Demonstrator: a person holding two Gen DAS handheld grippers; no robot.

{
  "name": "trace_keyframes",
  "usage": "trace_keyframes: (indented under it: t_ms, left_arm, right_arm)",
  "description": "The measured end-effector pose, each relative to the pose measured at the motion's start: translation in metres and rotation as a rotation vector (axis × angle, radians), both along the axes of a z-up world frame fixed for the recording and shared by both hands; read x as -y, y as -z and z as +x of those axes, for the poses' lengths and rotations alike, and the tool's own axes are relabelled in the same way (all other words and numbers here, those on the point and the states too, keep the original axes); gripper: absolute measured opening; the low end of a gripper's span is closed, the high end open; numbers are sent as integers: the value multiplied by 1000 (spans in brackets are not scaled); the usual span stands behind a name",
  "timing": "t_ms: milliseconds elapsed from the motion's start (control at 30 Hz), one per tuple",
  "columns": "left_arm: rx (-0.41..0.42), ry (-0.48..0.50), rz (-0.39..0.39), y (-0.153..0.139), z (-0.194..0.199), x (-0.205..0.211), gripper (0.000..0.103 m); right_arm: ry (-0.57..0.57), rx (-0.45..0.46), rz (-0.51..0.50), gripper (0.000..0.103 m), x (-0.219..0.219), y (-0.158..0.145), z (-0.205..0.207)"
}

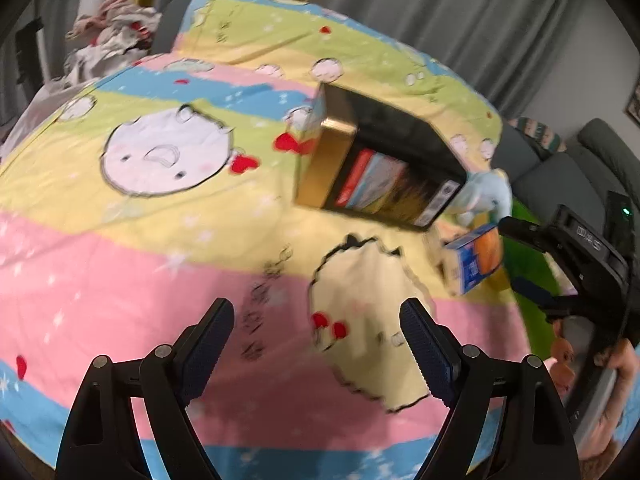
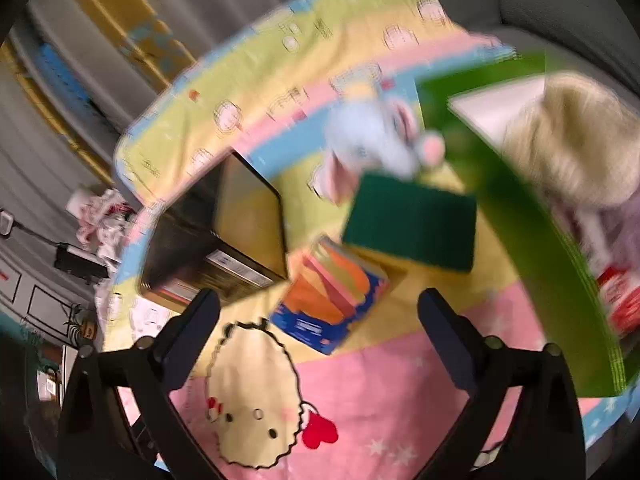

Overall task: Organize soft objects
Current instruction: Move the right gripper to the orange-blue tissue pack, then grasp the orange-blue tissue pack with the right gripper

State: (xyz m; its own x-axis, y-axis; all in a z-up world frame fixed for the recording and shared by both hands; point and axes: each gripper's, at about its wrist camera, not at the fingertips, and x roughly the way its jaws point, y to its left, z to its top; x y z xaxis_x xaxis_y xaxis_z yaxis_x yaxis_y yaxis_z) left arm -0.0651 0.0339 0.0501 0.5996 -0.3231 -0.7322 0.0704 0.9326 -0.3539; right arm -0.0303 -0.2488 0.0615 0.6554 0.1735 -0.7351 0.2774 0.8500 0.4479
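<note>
On the cartoon-print blanket point(image 1: 120, 264) a black and gold box point(image 1: 380, 160) lies on its side with flat packs inside. To its right lie a pale blue plush toy point(image 1: 484, 196) and a blue pack of coloured cloths point(image 1: 476, 260). My left gripper point(image 1: 316, 320) hangs open over the blanket, holding nothing. In the right wrist view my right gripper point(image 2: 320, 312) is open just short of the blue pack point(image 2: 332, 300), not touching it. Behind the pack are a dark green sponge point(image 2: 412, 224) and the plush toy point(image 2: 376, 140). The right gripper point(image 1: 514, 256) also shows at the left wrist view's right edge.
A green container point(image 2: 520, 208) at the right holds a blond-haired doll point(image 2: 572, 140). The black box point(image 2: 212, 240) lies left of the pack. Crumpled clothes point(image 1: 112, 32) are piled beyond the bed's far corner. Grey cushions point(image 1: 560, 168) and curtains border the bed. A hand point(image 1: 624, 364) grips the right tool.
</note>
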Motion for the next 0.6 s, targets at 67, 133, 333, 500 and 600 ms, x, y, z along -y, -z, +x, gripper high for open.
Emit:
trace_keyframes:
  t_ms: [67, 133, 333, 500, 600]
  left_arm:
    - [-10, -6, 13, 5, -3, -3, 85]
    - [-21, -13, 13, 9, -5, -7, 85]
    - [-8, -28, 52, 7, -8, -11, 85]
    - [-18, -42, 57, 9, -9, -16, 85]
    - [-25, -52, 59, 9, -10, -20, 85]
  right_arm:
    - [-13, -37, -1, 94, -6, 13, 8]
    - [-4, -57, -3, 91, -8, 23, 14]
    - [-80, -69, 6, 59, -22, 29, 19]
    - [-178, -76, -28, 55, -44, 23, 11]
    - [-319, -53, 24, 55, -60, 14, 1]
